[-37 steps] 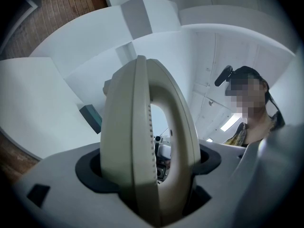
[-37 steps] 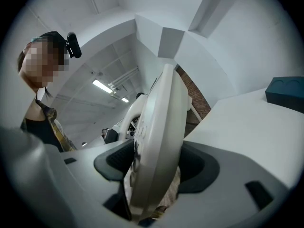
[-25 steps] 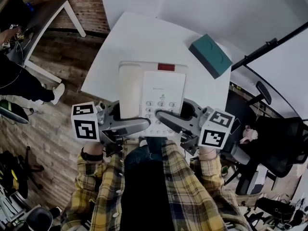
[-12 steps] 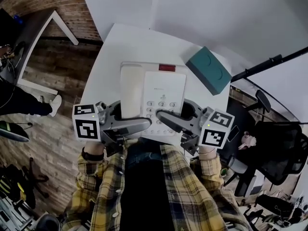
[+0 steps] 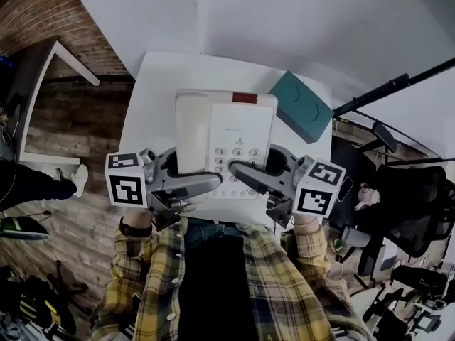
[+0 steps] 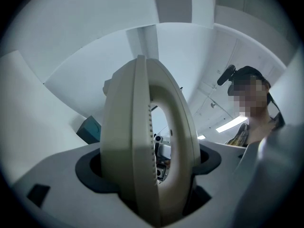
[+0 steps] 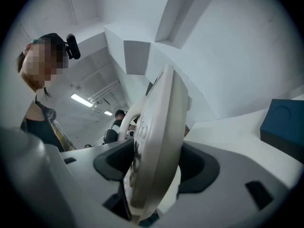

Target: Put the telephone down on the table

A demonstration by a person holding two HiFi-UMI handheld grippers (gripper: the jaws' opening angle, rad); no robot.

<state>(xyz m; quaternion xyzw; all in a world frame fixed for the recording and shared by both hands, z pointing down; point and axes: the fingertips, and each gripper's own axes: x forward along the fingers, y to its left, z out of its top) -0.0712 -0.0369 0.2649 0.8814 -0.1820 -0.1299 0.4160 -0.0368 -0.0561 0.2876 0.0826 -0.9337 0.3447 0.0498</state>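
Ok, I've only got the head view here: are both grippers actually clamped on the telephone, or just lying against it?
Observer: In the left gripper view, the left gripper has its jaws shut on the telephone, one on each face at the handset side.
Operator: And the right one?
Observer: The right gripper is shut on the keypad side, with the buttons facing one jaw.
Operator: Is the teal box touching it?
Observer: No. In the right gripper view the teal box sits on the table, apart from the telephone.
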